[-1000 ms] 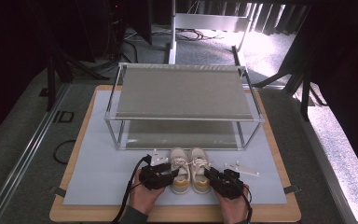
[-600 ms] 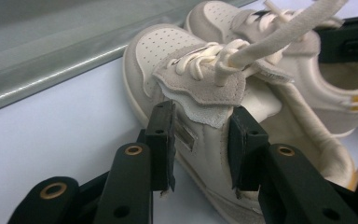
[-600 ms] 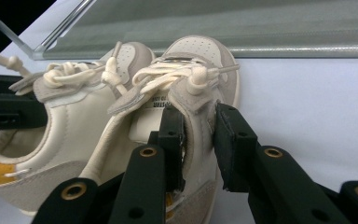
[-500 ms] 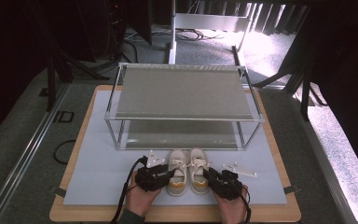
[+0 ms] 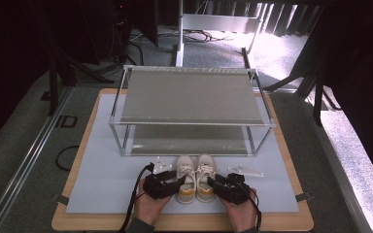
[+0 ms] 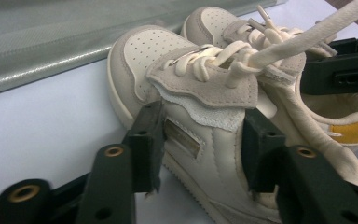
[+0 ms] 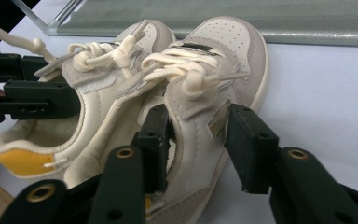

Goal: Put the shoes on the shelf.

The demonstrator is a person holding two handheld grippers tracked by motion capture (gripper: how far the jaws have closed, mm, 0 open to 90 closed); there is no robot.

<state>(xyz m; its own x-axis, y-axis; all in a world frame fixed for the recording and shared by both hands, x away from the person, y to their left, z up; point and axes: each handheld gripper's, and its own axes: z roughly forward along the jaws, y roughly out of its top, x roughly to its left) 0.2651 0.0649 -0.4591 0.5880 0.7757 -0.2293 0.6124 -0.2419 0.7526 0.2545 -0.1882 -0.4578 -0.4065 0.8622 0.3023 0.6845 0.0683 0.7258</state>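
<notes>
Before the empty rack (image 5: 189, 124), two shoes (image 5: 195, 177).

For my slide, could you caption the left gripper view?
Left gripper straddling the cream shoe, jaws just opening.

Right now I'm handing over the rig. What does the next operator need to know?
Left gripper: jaws have just been opening and now stand open astride the side wall of the left shoe.
Right gripper: the same on the right shoe.
Shoes: side by side on the mat, toes toward the rack.
Done: pair lined up in front of the rack.
Left: probably regrip and lift them onto a shelf, since the top shelf is bare.
</notes>
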